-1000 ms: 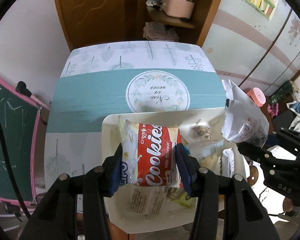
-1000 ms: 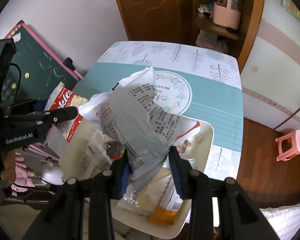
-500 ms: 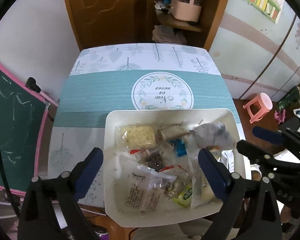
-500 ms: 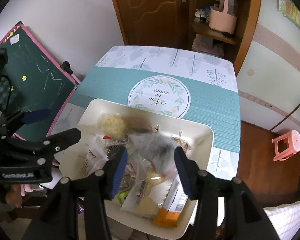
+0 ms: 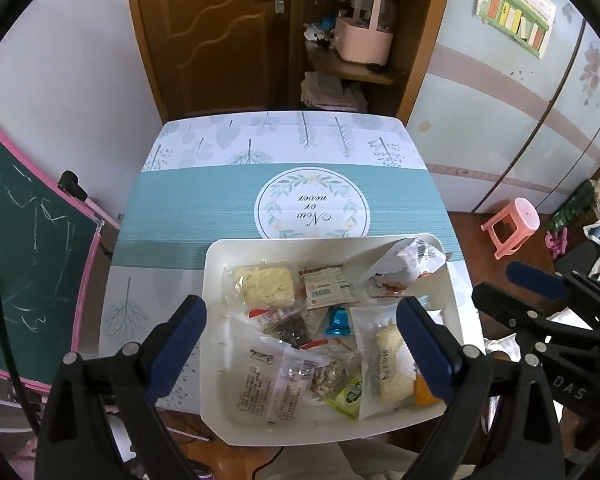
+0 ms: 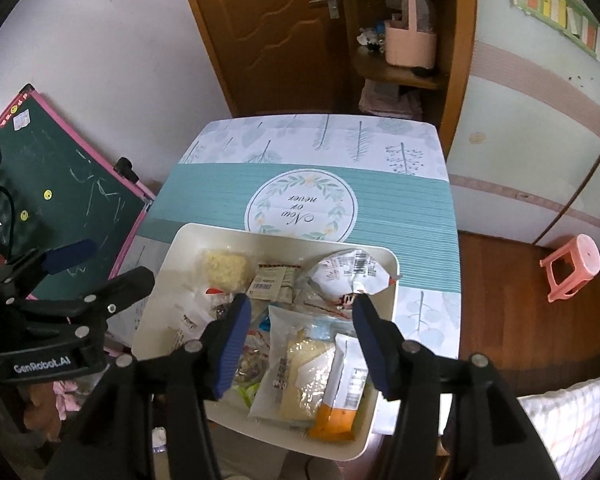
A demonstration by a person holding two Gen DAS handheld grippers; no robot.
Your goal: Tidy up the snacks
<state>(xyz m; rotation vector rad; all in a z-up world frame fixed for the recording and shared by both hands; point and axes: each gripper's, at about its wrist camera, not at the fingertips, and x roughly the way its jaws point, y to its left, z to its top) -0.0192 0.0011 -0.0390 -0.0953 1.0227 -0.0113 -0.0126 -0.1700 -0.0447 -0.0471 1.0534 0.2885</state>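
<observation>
While I hover over the white rectangular plastic tray of wrapped snacks, my left gripper and right gripper gape wide — both empty.

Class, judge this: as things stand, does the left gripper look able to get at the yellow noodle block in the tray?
Probably yes: the left gripper is open and empty above the tray, and the noodle block lies uncovered.

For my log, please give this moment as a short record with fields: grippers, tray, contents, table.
left hand-held gripper: open, holding nothing, above the tray
right hand-held gripper: open, holding nothing, above the tray
tray: white, at the near edge of the table
contents: mixed snack packets, among them a crumpled white bag at the far right
table: teal and white cloth
</observation>
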